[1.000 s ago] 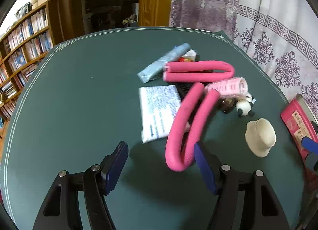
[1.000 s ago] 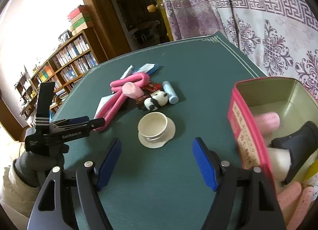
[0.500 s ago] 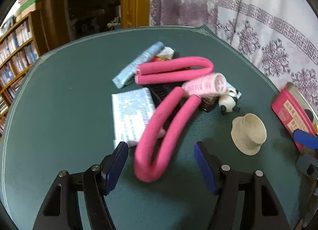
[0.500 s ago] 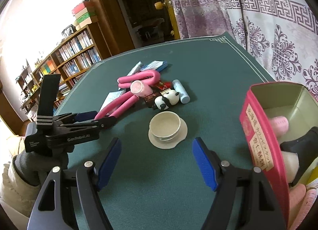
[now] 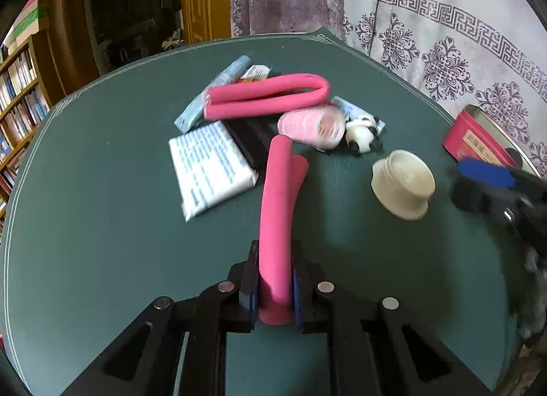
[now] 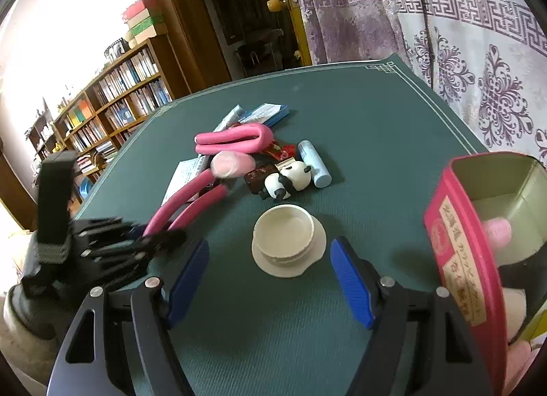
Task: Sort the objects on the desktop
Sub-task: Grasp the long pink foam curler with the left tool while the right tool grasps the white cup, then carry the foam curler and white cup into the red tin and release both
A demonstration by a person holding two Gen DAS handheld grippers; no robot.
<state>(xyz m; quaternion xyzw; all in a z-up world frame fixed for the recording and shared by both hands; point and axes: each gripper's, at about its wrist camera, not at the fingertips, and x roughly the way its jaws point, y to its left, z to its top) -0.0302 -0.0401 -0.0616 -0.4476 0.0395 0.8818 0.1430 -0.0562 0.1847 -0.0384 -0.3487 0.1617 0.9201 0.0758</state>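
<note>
My left gripper (image 5: 275, 252) grips the bent end of a folded pink foam roller (image 5: 277, 198), its jaws closing with both pads pressed on the foam. From the right wrist the same left gripper (image 6: 160, 235) is blurred, and the foam roller (image 6: 191, 191) runs out from it toward the pile. My right gripper (image 6: 270, 249) is open, and a cream lid (image 6: 283, 235) lies on the table just ahead of its fingers. The red tin (image 6: 458, 252) stands open at the right with pink rollers inside.
The pile holds a second pink foam roller (image 5: 266, 97), a pink hair roller (image 5: 309, 126), a panda figure (image 5: 362, 131), a white tissue packet (image 5: 212, 167), a blue tube (image 6: 314, 163) and a dark bar (image 6: 259, 177). A curtain hangs behind the green table (image 5: 102, 259). Bookshelves stand left.
The left gripper has gone from open around the foam roller's bend to shut on it. The right gripper stayed open and drew closer to the cream lid.
</note>
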